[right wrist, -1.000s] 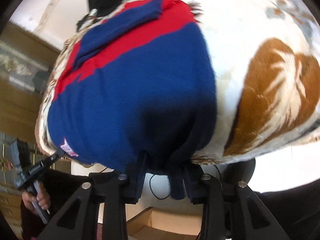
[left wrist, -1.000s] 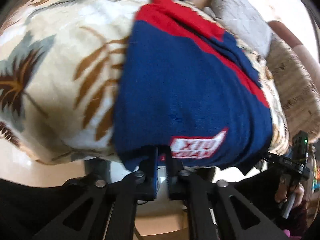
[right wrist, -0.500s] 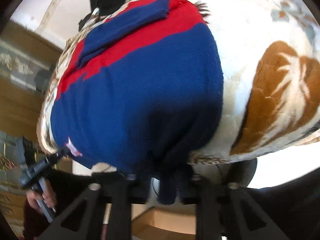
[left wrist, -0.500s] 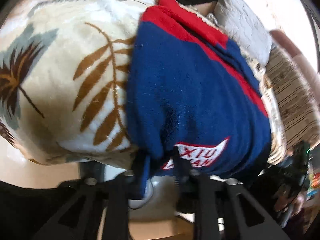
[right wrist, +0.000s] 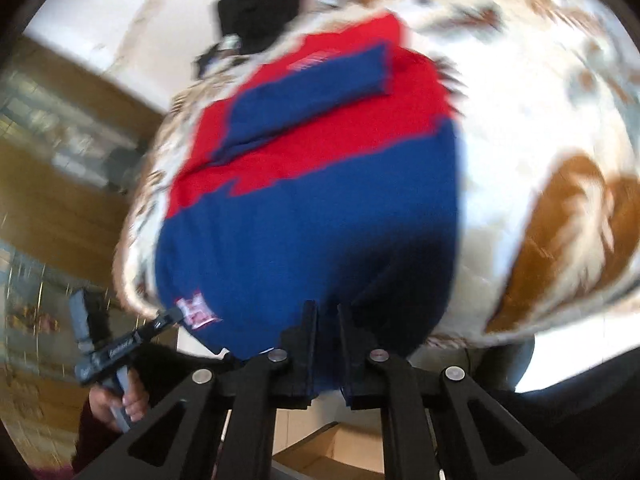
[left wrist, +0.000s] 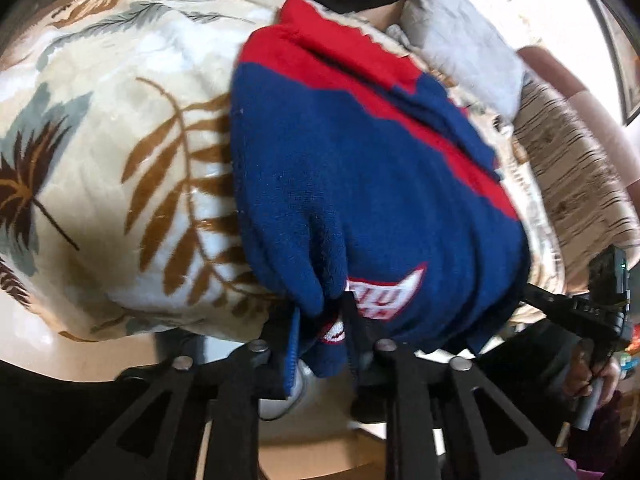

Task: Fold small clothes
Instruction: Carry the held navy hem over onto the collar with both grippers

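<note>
Both claws are on the near hem of the sweater (left wrist: 360,184), low in each frame. The left claw (left wrist: 320,332) has a bunched corner of blue knit between its jaws, beside the white logo patch (left wrist: 380,296); those jaws have just been opening a little, but cloth is between them and looks pinched. The right claw (right wrist: 324,344) has just closed down tight, a thin fold of the hem caught between its narrow jaws. The sweater lies spread on the leaf-print blanket (left wrist: 120,160), red yoke toward the top of the frame, one blue sleeve (right wrist: 312,96) already laid across the chest. So the sleeve looks tucked in, but the body is not yet doubled over. My guess: the hem goes up toward the collar next, then the bundle gets smoothed.
</note>
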`<move>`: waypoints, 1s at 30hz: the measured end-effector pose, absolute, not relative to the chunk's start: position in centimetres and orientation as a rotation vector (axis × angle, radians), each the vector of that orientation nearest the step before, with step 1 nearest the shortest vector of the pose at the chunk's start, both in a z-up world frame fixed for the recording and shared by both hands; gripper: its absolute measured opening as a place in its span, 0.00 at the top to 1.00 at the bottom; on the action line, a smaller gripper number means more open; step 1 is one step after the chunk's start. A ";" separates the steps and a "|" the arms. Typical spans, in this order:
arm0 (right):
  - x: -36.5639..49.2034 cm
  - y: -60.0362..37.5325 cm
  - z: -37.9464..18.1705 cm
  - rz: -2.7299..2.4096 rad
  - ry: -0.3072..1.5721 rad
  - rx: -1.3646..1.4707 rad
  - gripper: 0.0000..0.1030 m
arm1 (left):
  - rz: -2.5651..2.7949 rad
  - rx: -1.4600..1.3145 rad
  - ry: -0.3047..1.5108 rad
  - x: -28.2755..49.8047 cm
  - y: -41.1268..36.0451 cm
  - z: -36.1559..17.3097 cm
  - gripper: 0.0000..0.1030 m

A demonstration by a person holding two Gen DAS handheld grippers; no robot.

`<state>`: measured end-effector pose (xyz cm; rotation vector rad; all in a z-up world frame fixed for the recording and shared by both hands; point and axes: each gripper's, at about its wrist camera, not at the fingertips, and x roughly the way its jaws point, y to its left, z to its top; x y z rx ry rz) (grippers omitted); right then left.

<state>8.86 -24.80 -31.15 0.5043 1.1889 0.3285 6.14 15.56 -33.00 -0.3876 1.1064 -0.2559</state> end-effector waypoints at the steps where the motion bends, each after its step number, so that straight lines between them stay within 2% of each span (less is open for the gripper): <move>1: 8.6 -25.2 -31.6 0.317 1.204 0.527 0.88 | -0.237 -0.376 1.119 6.4 15.6 -33.2 0.57; 2: 8.3 -25.9 -32.0 0.302 1.224 0.562 0.84 | -0.214 -0.368 1.131 6.6 15.6 -33.4 0.41; 3: 8.2 -26.3 -32.2 0.281 1.237 0.580 0.78 | -0.201 -0.364 1.138 6.7 15.7 -33.6 0.35; 4: 8.1 -26.6 -32.5 0.260 1.244 0.589 0.59 | -0.195 -0.363 1.145 6.8 15.7 -33.9 0.32; 5: 7.7 -27.0 -32.7 0.218 1.246 0.606 0.27 | -0.206 -0.365 1.150 7.1 15.6 -34.3 0.32; 6: 7.5 -27.3 -33.0 0.186 1.229 0.625 0.16 | -0.213 -0.365 1.159 7.4 15.4 -34.7 0.32; 7: 7.3 -27.5 -33.1 0.171 1.211 0.639 0.14 | -0.216 -0.360 1.172 7.8 15.1 -35.0 0.32; 11: 8.3 -26.5 -33.6 0.201 1.196 0.617 0.14 | -0.248 -0.331 1.182 8.6 13.8 -35.4 0.35; 12: 8.8 -25.8 -34.2 0.213 1.199 0.597 0.14 | -0.251 -0.332 1.179 8.6 13.6 -35.3 0.39; 14: 9.4 -24.4 -35.4 0.248 1.216 0.574 0.14 | -0.247 -0.350 1.177 8.6 13.8 -35.3 0.56; 15: 9.6 -23.8 -35.8 0.268 1.213 0.555 0.16 | -0.249 -0.365 1.174 8.4 13.9 -35.0 0.61; 16: 9.6 -23.3 -35.8 0.275 1.208 0.535 0.22 | -0.248 -0.373 1.172 8.3 13.9 -35.0 0.71; 17: 9.5 -22.9 -35.7 0.300 1.199 0.525 0.37 | -0.245 -0.375 1.169 8.1 14.1 -34.8 0.78; 18: 9.3 -22.7 -35.3 0.326 1.197 0.518 0.45 | -0.250 -0.379 1.167 7.8 14.2 -34.6 0.80; 19: 9.0 -22.7 -34.9 0.328 1.203 0.499 0.62 | -0.258 -0.383 1.164 7.6 14.2 -34.3 0.81; 20: 8.8 -22.5 -34.5 0.328 1.211 0.472 0.74 | -0.268 -0.375 1.159 7.2 14.1 -33.9 0.82; 22: 8.2 -22.5 -33.6 0.334 1.222 0.431 0.83 | -0.295 -0.349 1.142 6.6 13.7 -32.9 0.82; 26: 6.9 -22.8 -30.8 0.423 1.190 0.455 0.86 | -0.368 -0.374 1.108 5.9 13.1 -29.8 0.83; 30: 6.5 -23.2 -26.3 0.563 1.073 0.524 0.87 | -0.442 -0.418 1.054 6.1 13.1 -26.4 0.83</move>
